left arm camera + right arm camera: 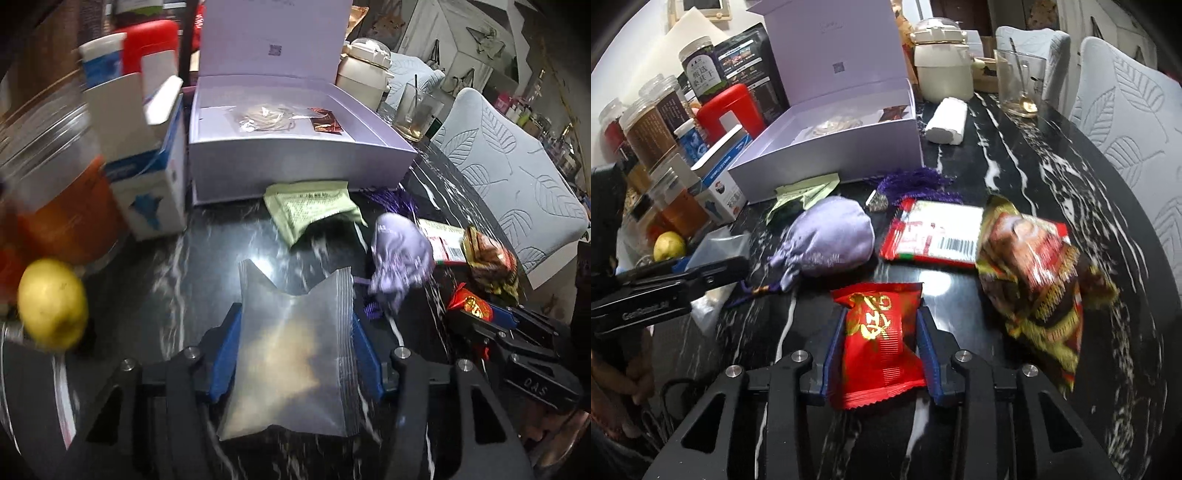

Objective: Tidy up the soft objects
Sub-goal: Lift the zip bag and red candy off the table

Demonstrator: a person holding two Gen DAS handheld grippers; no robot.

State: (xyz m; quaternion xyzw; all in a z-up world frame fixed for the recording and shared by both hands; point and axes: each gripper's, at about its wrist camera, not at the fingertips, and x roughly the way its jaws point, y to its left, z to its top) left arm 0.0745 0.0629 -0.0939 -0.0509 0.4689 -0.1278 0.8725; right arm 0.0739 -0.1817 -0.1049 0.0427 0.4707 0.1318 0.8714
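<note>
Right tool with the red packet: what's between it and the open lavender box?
Right wrist view: the lavender pouch, then the green sachet against the open box; right tool grips the red packet.

Ahead of and beneath the tool runs a glossy black bench veined with white, catching a bright glare of overhead light, while to its right stand pale chairs with embossed leaf covers and, farther beyond, a white cabinet.
</note>
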